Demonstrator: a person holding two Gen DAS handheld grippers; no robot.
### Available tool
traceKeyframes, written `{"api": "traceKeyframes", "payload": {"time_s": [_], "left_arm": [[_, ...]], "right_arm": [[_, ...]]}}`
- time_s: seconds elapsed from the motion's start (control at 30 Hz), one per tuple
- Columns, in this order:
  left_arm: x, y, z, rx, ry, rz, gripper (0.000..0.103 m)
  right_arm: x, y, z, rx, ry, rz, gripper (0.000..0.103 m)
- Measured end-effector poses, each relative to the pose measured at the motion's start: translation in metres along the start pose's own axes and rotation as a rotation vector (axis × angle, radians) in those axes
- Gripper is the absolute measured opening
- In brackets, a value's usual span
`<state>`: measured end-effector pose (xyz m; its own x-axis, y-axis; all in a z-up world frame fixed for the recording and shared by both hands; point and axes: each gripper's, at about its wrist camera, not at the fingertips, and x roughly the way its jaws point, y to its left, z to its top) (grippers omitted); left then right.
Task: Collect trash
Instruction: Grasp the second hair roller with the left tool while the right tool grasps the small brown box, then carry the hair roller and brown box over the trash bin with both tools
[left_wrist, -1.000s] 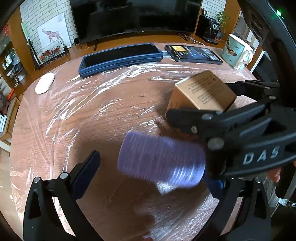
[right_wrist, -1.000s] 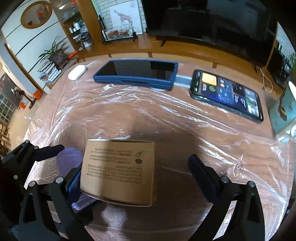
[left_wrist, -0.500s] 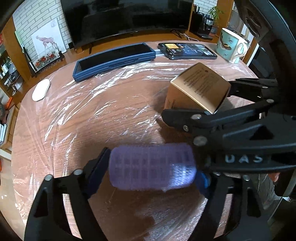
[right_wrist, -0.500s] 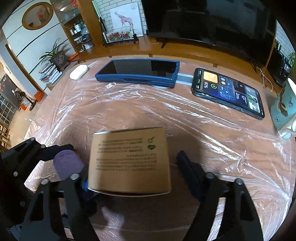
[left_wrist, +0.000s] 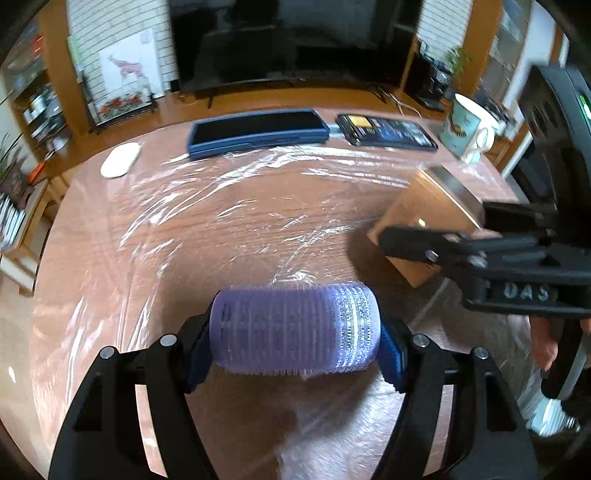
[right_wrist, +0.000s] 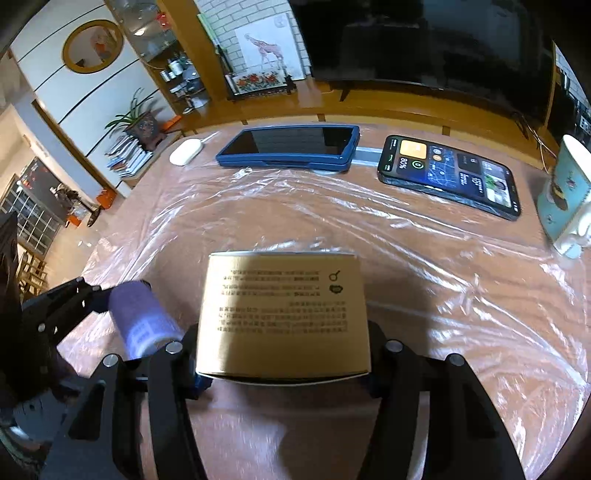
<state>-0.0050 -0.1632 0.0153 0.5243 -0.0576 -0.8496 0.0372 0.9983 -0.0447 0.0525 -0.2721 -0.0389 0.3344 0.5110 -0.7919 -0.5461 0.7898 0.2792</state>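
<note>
Bare plastic sheet (right_wrist: 332, 221) before phone (right_wrist: 448, 173)

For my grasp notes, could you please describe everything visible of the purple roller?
The purple hair roller is a short, translucent lilac cylinder with a ribbed, bristly surface, apparently plastic. It lies crosswise, clamped end to end between the blue pads of the left gripper, above the film-covered table. The right wrist view shows it beside the cardboard box.

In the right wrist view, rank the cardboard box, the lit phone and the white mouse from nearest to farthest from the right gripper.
1. cardboard box, clamped in the right gripper.
2. lit phone, far right on the table.
3. white mouse, far left corner.
</note>
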Motion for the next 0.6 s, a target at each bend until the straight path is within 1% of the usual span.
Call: {"api": "traceKeyframes", "payload": {"time_s": [0.1, 0.23, 0.37, 0.47, 0.6], "left_arm": [[-0.014, -0.002, -0.008, -0.062, -0.027, 0.011, 0.072], [-0.028, -0.01, -0.02, -0.121, -0.037, 0.058, 0.072], [-0.036, -0.011, -0.029, -0.166, -0.048, 0.034, 0.072], [-0.043, -0.011, -0.034, -0.162, -0.056, 0.024, 0.072], [-0.059, -0.01, -0.039, -0.112, -0.09, -0.002, 0.072]], "right_arm": [[-0.017, -0.001, -0.012, -0.012, -0.005, 0.026, 0.058], [-0.037, 0.001, -0.025, -0.02, -0.018, 0.064, 0.058], [-0.056, 0.003, -0.038, -0.02, -0.04, 0.058, 0.058], [-0.066, 0.005, -0.047, 0.007, -0.046, 0.062, 0.058], [-0.08, 0.017, -0.065, 0.032, -0.072, 0.048, 0.058]]}}
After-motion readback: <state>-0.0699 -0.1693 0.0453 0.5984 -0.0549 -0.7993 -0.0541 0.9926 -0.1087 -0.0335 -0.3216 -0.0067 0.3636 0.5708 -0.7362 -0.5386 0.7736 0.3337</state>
